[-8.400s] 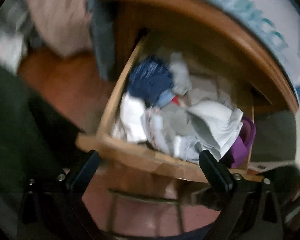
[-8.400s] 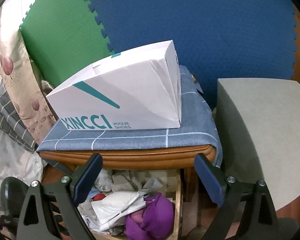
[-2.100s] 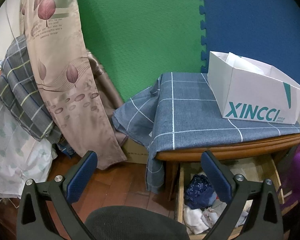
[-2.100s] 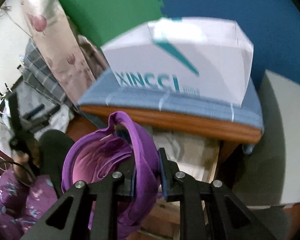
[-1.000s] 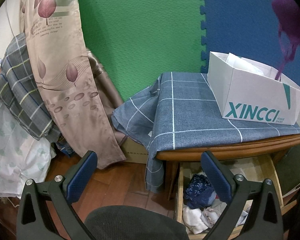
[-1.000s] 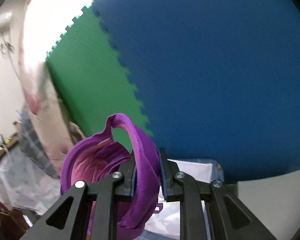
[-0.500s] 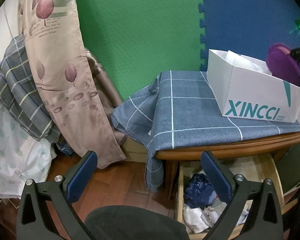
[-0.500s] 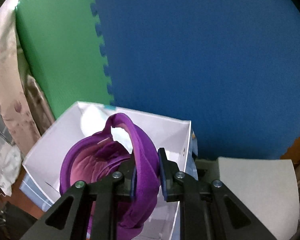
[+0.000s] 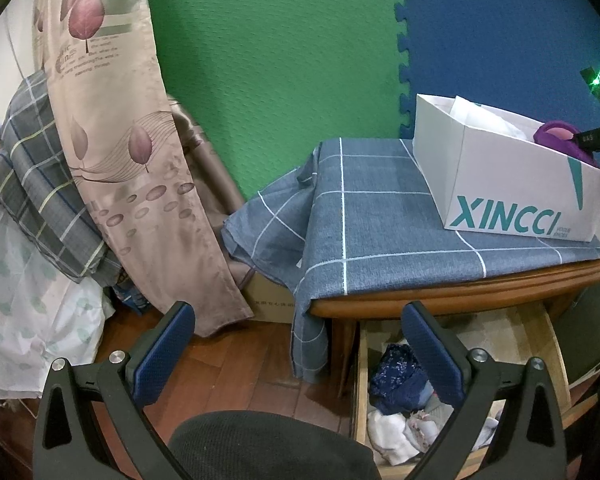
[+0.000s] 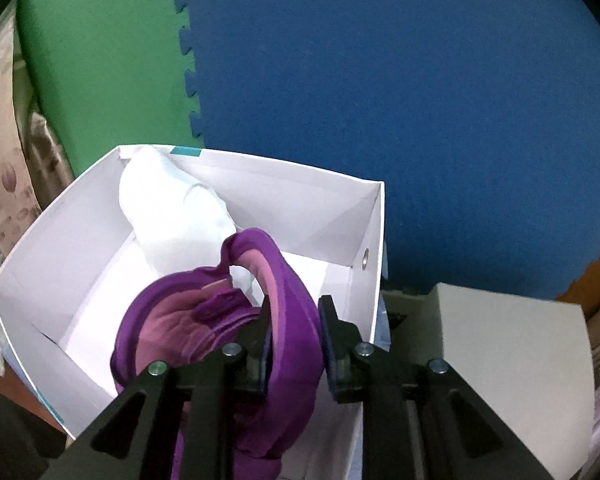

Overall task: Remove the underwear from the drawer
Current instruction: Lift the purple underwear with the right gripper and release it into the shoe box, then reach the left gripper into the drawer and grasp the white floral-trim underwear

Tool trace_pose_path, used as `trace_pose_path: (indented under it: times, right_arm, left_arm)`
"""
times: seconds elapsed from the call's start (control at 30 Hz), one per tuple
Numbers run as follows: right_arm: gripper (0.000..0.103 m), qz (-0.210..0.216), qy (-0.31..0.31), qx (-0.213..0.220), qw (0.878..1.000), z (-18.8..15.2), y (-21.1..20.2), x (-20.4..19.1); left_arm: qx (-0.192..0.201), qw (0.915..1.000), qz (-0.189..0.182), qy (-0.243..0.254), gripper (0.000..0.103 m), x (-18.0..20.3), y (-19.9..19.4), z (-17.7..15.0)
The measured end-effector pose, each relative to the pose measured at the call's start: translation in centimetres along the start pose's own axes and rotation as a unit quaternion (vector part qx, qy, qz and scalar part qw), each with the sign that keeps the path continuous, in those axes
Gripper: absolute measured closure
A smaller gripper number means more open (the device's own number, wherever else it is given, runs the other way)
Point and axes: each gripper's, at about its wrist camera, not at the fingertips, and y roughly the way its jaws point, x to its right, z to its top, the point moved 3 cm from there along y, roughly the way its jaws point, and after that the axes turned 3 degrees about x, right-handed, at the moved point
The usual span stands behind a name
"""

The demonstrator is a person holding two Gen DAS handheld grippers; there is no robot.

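My right gripper (image 10: 294, 320) holds purple underwear (image 10: 188, 328) just inside a white XINCCI shoe box (image 10: 80, 216). The cloth fills the gap between the pads, and the jaws are opening. A white garment (image 10: 172, 208) lies in the box behind it. In the left wrist view the purple underwear (image 9: 556, 136) peeks over the rim of the box (image 9: 512, 184). Below it the wooden drawer (image 9: 552, 344) stands pulled out, with a dark blue garment (image 9: 400, 376) and white ones (image 9: 392, 436) inside. My left gripper (image 9: 296, 312) hangs open and bare, left of the drawer.
The box rests on a blue checked cloth (image 9: 360, 216) draped over the wooden table. A beige leaf-print curtain (image 9: 120, 160) and bedding stand at the left. A black rounded shape (image 9: 268, 444) sits under my left gripper. A grey block (image 10: 512, 360) adjoins the box on the right.
My right gripper has come down from in front of the blue wall into the white box, carrying the purple underwear. The left gripper has stayed still.
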Motion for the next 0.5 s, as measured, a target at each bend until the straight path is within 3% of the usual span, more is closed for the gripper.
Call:
trace_pose_path:
  times: [0.1, 0.17, 0.23, 0.5]
  right_arm:
    - [0.063, 0.014, 0.009, 0.0, 1.0, 0.1, -0.3, 0.0]
    - [0.045, 0.022, 0.011, 0.017, 1.0, 0.3, -1.2, -0.1]
    - [0.036, 0.007, 0.002, 0.046, 0.999, 0.6, -2.6, -0.2]
    - [0.035, 0.031, 0.035, 0.168, 0.985, -1.2, -10.5, 1.6]
  left_arm:
    - [0.0, 1.0, -0.001, -0.001, 0.001, 0.0, 0.1, 0.2]
    - [-0.001, 1.0, 0.0, -0.001, 0.0, 0.0, 0.1, 0.2]
    - [0.0, 1.0, -0.002, -0.001, 0.0, 0.0, 0.1, 0.1]
    - [-0.002, 1.0, -0.001, 0.002, 0.0, 0.2, 0.0, -0.2]
